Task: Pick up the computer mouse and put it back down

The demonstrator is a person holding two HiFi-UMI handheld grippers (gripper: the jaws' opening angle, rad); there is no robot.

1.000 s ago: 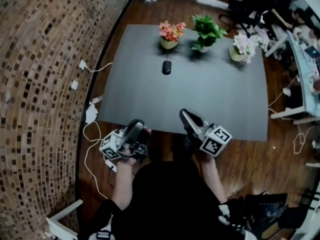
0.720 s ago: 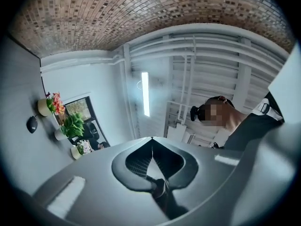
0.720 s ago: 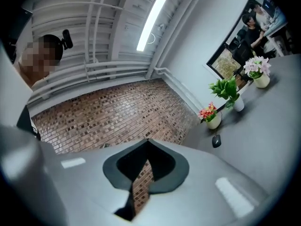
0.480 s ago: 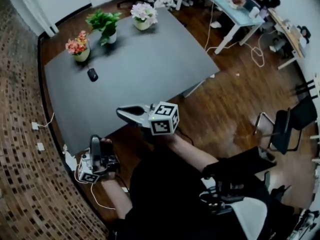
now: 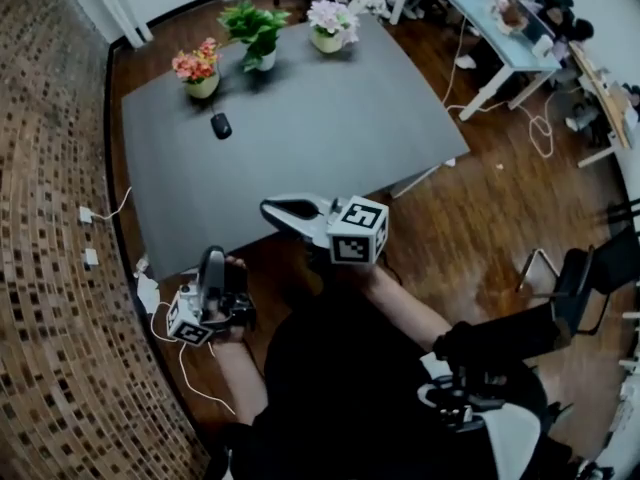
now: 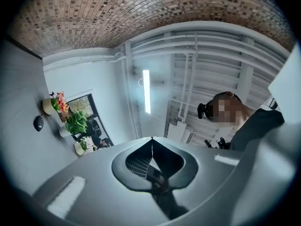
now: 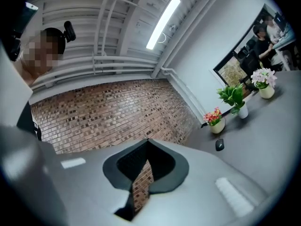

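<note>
The black computer mouse (image 5: 221,125) lies on the grey table (image 5: 330,118) near its far left side, just in front of the orange-flower pot (image 5: 201,72). It also shows small in the left gripper view as the mouse (image 6: 38,123) and in the right gripper view as the mouse (image 7: 219,145). My left gripper (image 5: 212,256) is held off the table's near edge, tilted upward, its jaws shut and empty. My right gripper (image 5: 272,208) hovers at the near table edge, pointing left and roughly level, jaws closed with nothing in them. Both are far from the mouse.
A green plant (image 5: 258,34) and a pot of pale flowers (image 5: 330,24) stand along the table's far edge. White adapters and cables (image 5: 88,214) lie on the wood floor by the brick wall at left. Desks (image 5: 480,18) and a chair (image 5: 575,278) stand at right.
The head view has swung, so the table sits differently in the picture. Both grippers drifted a little in front of the body and stay closed. The mouse has not moved.
</note>
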